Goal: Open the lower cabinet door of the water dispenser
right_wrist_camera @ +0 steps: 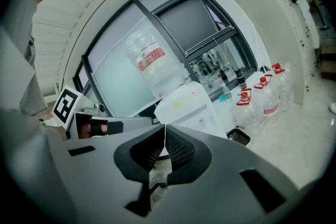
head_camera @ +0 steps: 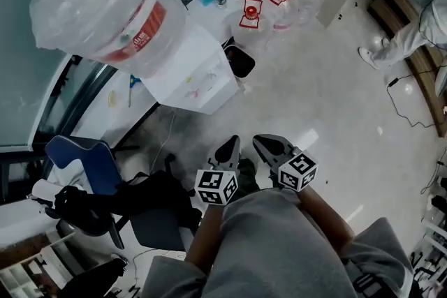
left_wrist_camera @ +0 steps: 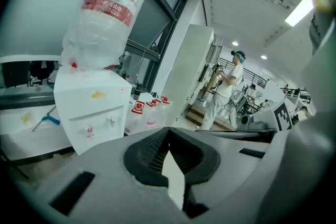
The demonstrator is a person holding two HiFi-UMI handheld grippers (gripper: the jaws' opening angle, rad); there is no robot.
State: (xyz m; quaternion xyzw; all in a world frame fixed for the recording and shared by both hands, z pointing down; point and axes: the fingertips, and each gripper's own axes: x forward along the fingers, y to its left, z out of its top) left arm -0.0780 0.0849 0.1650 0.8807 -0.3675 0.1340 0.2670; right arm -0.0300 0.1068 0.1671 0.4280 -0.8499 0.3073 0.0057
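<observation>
Standing nearby, I am seeing a blue chair (head_camera: 87, 160) sitting at the far left. The water dispenser (head_camera: 192, 73) is standing by the window, carrying a big upturned bottle (head_camera: 105, 0); its lower door is lying out of sight. The left claw (head_camera: 230, 146) is hanging well short of it, pinched fully together on nothing. The right claw (head_camera: 260, 143) is hovering just beside, likewise closed and empty. Small red-capped bottles (head_camera: 283, 3) are crowding the floor at the right.
</observation>
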